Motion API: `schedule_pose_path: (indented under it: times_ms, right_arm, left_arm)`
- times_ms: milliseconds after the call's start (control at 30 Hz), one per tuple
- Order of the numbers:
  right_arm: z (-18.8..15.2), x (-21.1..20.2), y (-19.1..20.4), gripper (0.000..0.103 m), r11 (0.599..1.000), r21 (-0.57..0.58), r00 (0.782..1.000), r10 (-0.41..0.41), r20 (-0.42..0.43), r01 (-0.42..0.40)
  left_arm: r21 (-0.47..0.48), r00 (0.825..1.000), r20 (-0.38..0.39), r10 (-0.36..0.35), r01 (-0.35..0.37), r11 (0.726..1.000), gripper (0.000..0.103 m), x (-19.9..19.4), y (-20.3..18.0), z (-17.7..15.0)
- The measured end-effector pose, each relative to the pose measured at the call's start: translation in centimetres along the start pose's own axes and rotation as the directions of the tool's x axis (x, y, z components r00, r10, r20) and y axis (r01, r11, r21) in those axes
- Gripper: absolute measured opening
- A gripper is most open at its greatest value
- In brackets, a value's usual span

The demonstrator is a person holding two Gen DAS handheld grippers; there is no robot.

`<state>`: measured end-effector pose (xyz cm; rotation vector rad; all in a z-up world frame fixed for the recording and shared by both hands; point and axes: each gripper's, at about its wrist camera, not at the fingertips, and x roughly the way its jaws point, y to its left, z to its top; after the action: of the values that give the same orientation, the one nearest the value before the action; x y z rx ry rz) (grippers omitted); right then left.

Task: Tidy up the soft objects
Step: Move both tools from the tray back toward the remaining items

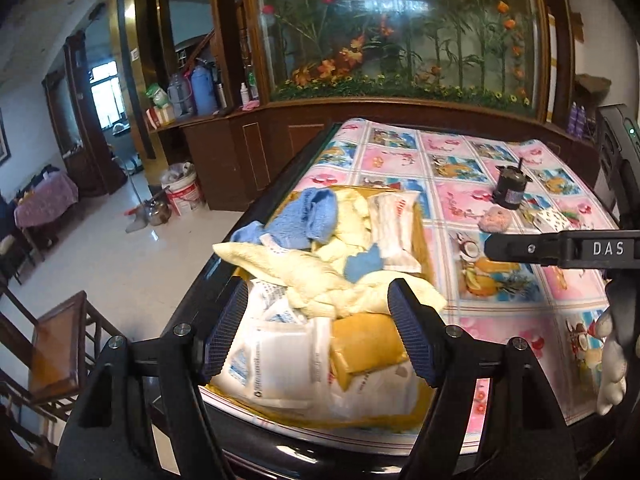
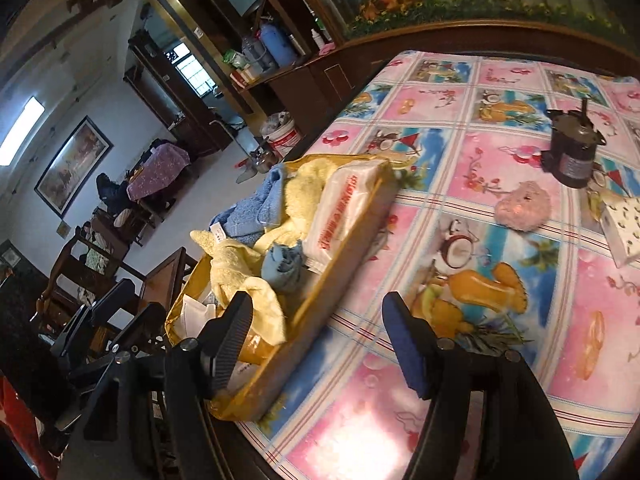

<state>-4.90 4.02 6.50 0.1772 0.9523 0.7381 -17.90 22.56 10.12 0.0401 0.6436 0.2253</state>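
Observation:
A yellow tray (image 1: 427, 256) (image 2: 344, 240) at the table's left edge holds a heap of soft things. In it lie a blue towel (image 1: 304, 220) (image 2: 248, 208), a pale yellow towel (image 1: 304, 272) (image 2: 240, 268), a small blue cloth (image 1: 362, 264) (image 2: 284, 268), a white tissue pack (image 1: 394, 228) (image 2: 344, 204) and white plastic packs (image 1: 280, 364). A pink fluffy thing (image 1: 494, 219) (image 2: 522, 206) lies alone on the tablecloth. My left gripper (image 1: 316, 312) hangs open above the heap's near end. My right gripper (image 2: 316, 320) is open over the tray's right rim, gripping nothing.
A dark cylindrical canister (image 1: 510, 188) (image 2: 572, 152) and a small patterned white box (image 2: 622, 228) stand on the cartoon tablecloth (image 2: 500, 312) beyond the pink thing. A gloved hand (image 1: 610, 360) shows at the right. Wooden chairs (image 1: 56, 344) stand left of the table, a cabinet behind it.

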Motion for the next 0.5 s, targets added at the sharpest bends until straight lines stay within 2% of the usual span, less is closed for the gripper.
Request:
schedule_pose_path:
  times_ms: [500]
  right_arm:
    - [-2.1,-6.4,-9.0,0.067,0.986,0.157,0.992,-0.079,0.098,0.063]
  left_arm:
    - [0.149,0.999,-0.040,-0.029,0.035,0.988,0.073,0.6,-7.5,0.9]
